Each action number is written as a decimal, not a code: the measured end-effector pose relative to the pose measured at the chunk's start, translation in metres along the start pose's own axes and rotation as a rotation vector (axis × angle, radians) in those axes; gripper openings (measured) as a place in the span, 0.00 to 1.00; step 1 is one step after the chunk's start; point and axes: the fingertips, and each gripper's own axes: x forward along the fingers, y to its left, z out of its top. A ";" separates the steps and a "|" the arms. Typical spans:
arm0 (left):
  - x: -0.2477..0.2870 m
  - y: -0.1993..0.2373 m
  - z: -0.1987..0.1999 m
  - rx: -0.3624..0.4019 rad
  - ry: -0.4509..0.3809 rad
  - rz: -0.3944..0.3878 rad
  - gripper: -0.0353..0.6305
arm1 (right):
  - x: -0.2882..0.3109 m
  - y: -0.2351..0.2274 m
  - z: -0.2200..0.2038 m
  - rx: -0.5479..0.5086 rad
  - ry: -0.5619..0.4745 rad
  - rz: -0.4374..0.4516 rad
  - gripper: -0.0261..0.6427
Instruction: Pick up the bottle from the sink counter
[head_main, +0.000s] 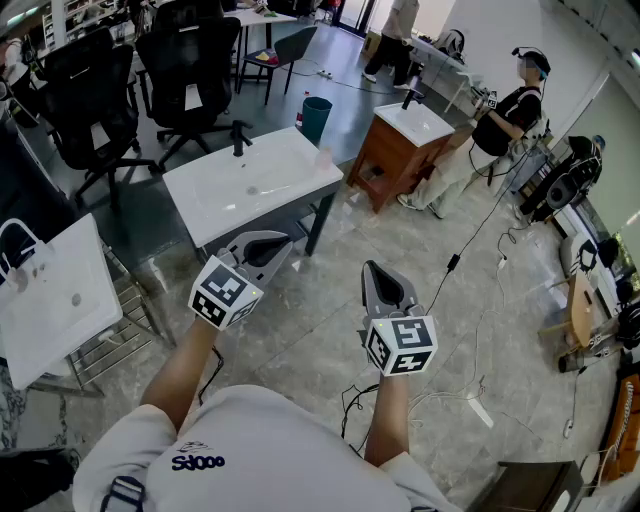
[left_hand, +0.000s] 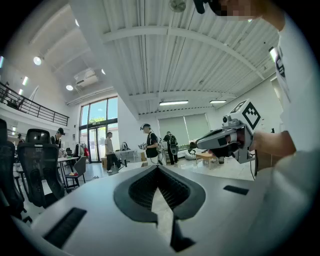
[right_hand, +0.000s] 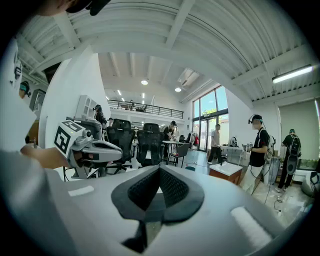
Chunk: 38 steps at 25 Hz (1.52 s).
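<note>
The white sink counter (head_main: 222, 205) with a black faucet (head_main: 238, 136) stands on the floor ahead of me. A faint clear shape at its far right corner may be the bottle (head_main: 322, 158); it is too pale to tell. My left gripper (head_main: 264, 246) hangs just short of the counter's near edge, shut and empty. Further right, over bare floor, my right gripper (head_main: 377, 272) is also shut and empty. In the left gripper view the jaws meet at the left gripper (left_hand: 159, 172), with the right gripper (left_hand: 220, 142) beside it. The right gripper view shows its shut right gripper (right_hand: 159, 172) and the left gripper (right_hand: 95, 150).
A second sink on a wooden cabinet (head_main: 396, 150) stands at the right, a person (head_main: 505, 120) next to it. A teal bin (head_main: 316, 118) sits behind the counter. Black office chairs (head_main: 185, 75) are at the back left. Another white sink (head_main: 50, 290) on a wire rack is at my left.
</note>
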 end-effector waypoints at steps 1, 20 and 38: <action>0.001 -0.002 0.001 -0.001 0.000 0.000 0.06 | -0.002 -0.001 0.000 -0.002 0.001 0.001 0.06; 0.016 -0.016 -0.004 -0.032 0.026 0.027 0.06 | -0.017 -0.027 -0.005 0.029 -0.031 0.017 0.05; 0.059 -0.033 -0.008 -0.013 0.051 0.055 0.06 | -0.001 -0.081 -0.037 0.118 0.031 0.052 0.05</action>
